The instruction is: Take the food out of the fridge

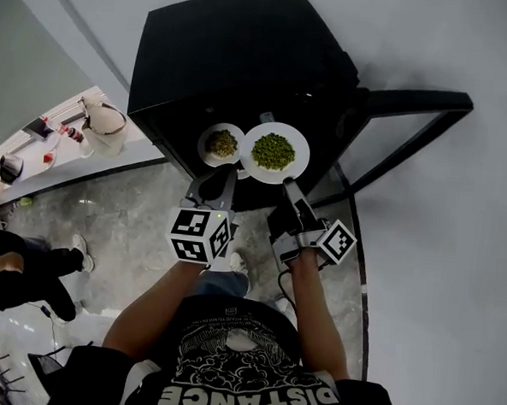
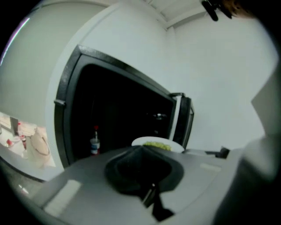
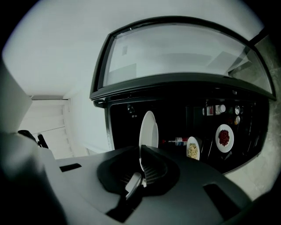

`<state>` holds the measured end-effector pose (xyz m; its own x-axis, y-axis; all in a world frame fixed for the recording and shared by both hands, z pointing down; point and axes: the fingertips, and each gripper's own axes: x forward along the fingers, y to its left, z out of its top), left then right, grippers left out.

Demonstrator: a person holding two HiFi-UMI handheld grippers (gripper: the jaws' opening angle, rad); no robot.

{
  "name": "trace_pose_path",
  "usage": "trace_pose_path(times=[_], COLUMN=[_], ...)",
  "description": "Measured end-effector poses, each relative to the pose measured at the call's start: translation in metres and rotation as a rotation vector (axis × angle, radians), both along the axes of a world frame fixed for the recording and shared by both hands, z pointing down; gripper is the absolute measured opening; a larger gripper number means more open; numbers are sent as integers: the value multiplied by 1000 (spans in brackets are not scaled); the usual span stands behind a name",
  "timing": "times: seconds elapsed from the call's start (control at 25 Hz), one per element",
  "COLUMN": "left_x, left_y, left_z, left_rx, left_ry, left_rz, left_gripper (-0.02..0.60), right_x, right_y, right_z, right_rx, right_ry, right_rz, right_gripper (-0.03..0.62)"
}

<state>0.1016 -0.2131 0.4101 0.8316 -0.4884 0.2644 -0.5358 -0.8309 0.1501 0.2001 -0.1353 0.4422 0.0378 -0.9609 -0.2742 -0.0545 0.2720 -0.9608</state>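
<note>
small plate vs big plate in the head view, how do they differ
The small plate is clearly narrower than the big plate. The small plate carries a heap of brownish-green food; the big plate carries bright green food. The left gripper holds the small plate, and the right gripper holds the big plate. Both are white, round and gripped at the near rim.

Fridge (image 3: 123,127) is standing open, pretty dark inside. On the shelves there's a red-capped bottle (image 2: 94,145) upright over on the left, a plate of yellowish food (image 3: 192,149) just beside it, a plate of red stuff (image 3: 224,137) nearby, plus a few small jars (image 3: 219,109). Grey marble floor (image 1: 133,207) out front.
</note>
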Motion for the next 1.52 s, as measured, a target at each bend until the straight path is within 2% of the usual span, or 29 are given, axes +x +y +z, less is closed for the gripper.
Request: trace_pose_path(times=[0.36, 0.6, 0.72, 0.88, 1.04, 1.52], left_x=[-31, -29, -16, 2, 6, -25], left_y=[31, 33, 20, -8, -7, 70], left_z=[-44, -79, -106, -130, -121, -132], left_rx=[44, 94, 105, 108, 113, 155], left_ry=[58, 95, 114, 140, 159, 187], left_rz=[-83, -114, -115, -120, -107, -66], left_gripper=[2, 2, 2, 2, 2, 2], right_x=[-25, -21, -12, 7, 16, 13], right_y=[59, 86, 82, 51, 37, 45], right_z=[-68, -121, -157, -201, -207, -215], right_rx=[77, 142, 162, 195, 225, 239], right_ry=[27, 63, 83, 118, 131, 105], right_rz=[-51, -79, -93, -115, -106, -52], right_gripper=[11, 11, 11, 11, 11, 11])
